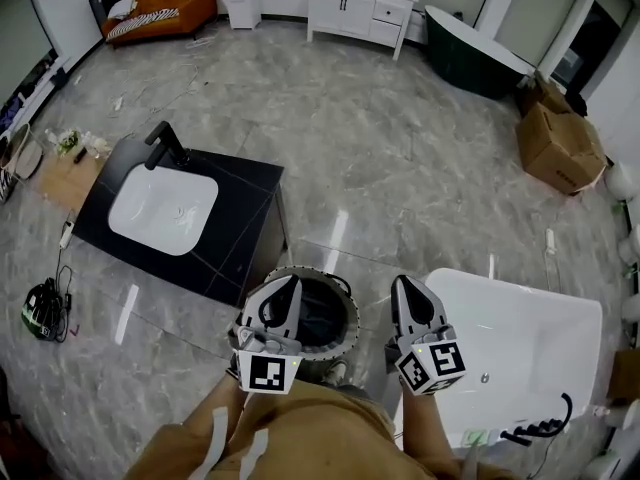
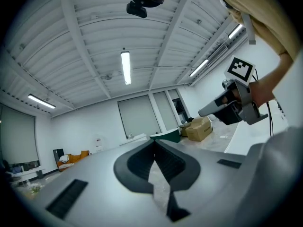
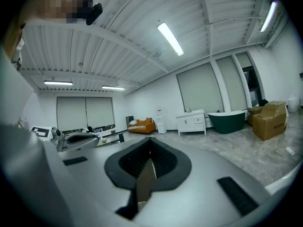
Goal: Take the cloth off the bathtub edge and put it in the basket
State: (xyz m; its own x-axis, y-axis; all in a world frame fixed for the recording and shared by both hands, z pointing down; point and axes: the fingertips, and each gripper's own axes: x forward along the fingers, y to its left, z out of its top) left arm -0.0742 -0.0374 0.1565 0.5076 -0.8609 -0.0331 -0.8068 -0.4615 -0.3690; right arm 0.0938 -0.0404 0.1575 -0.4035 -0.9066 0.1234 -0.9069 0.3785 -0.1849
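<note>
My left gripper (image 1: pixel 292 282) and right gripper (image 1: pixel 402 282) are held up side by side close to my body, pointing level. Both are shut with nothing between the jaws. In the left gripper view, the left gripper (image 2: pixel 154 143) has its tips meeting, and the right gripper (image 2: pixel 227 109) shows beside it. The right gripper (image 3: pixel 149 151) is likewise closed in its own view. The round wicker basket (image 1: pixel 350 313) stands on the floor under the left gripper, its inside dark. The white bathtub (image 1: pixel 530 338) lies to the right. No cloth shows on its rim or in any view.
A black vanity with a white sink (image 1: pixel 165 208) stands to the left of the basket. Far back are a dark green tub (image 1: pixel 475 58), cardboard boxes (image 1: pixel 555 138), a white cabinet (image 1: pixel 360 8) and an orange sofa (image 1: pixel 160 13). A black faucet (image 1: pixel 540 428) sits on the white tub's near end.
</note>
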